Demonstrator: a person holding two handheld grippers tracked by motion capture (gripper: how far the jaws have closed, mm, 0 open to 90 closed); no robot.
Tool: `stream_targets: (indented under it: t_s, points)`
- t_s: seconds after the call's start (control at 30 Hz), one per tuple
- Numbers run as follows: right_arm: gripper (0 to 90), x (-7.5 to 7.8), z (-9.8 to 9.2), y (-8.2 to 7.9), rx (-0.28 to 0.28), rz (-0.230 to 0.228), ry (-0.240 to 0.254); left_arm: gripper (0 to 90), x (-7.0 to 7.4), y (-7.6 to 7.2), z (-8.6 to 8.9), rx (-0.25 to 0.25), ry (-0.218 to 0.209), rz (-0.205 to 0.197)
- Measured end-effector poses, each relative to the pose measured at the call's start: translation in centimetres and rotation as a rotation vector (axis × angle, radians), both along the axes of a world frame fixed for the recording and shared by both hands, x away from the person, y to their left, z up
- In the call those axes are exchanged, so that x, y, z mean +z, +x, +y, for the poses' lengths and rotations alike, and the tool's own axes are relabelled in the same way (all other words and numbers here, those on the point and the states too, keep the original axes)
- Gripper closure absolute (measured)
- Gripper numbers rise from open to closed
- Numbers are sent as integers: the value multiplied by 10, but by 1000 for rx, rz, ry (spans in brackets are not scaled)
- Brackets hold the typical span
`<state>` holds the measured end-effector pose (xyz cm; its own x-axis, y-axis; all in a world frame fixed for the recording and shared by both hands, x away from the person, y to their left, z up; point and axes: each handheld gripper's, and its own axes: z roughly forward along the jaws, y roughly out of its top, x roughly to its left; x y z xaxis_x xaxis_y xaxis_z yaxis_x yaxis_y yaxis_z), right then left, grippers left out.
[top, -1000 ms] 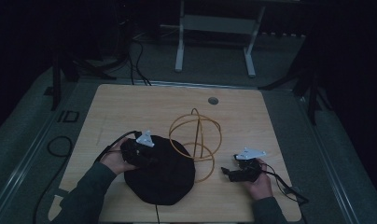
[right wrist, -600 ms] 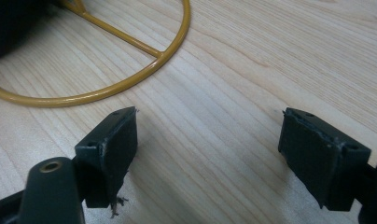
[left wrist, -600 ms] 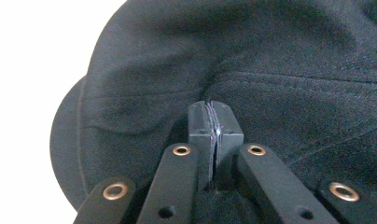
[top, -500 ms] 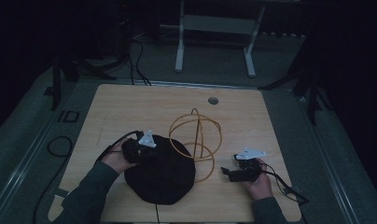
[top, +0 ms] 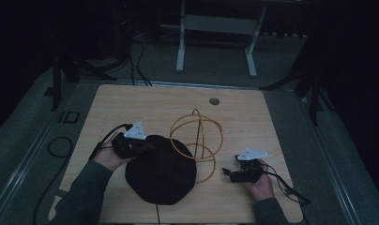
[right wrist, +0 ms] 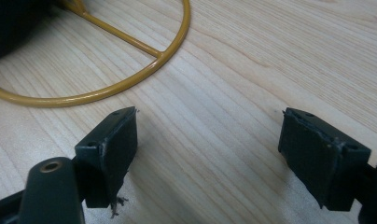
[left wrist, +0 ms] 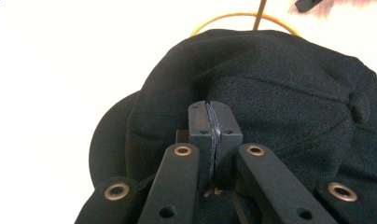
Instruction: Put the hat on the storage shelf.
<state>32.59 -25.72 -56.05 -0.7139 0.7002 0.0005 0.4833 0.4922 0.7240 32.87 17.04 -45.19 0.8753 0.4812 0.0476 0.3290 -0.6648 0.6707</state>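
Between the left gripper's [left wrist: 213, 122] closed jaws, black cap [left wrist: 280, 88] fabric is pinched.

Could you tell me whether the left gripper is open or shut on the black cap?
Shut: left gripper pads pinch a fold of the black cap.

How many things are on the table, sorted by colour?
Black: 1, the cap
Yellow: 1, the wire stand
Total: 2 things on the wooden table, not counting the two hand-held grippers.
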Motion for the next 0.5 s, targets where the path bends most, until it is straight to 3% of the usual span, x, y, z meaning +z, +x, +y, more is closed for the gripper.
stream_targets:
  t_s: [0.03, 0.07, 0.17, 0.2, 0.23, 0.27, 0.43, 0.5]
  points:
    - [193, 0, 0, 0, 0, 0, 0, 883, 0, 0, 0, 0, 0, 0]
    - [193, 0, 0, 0, 0, 0, -1, 794, -5, 0, -4, -16, 27, 15]
    - [193, 0, 0, 0, 0, 0, 0, 483, -8, -1, -8, -9, 39, -3]
    - [193, 0, 0, 0, 0, 1, 0, 483, -8, 0, -9, 5, 48, -8]
    - [193, 0, 0, 0, 0, 1, 0, 347, -9, 1, -10, 16, 48, -3]
    - [193, 0, 0, 0, 0, 1, 0, 300, -9, 1, -10, 16, 48, -3]
    - [193, 0, 0, 0, 0, 1, 0, 177, -12, 3, -10, 5, 69, 12]
    - [193, 0, 0, 0, -1, 2, 1, 186, -15, 4, -11, -30, 79, 16]
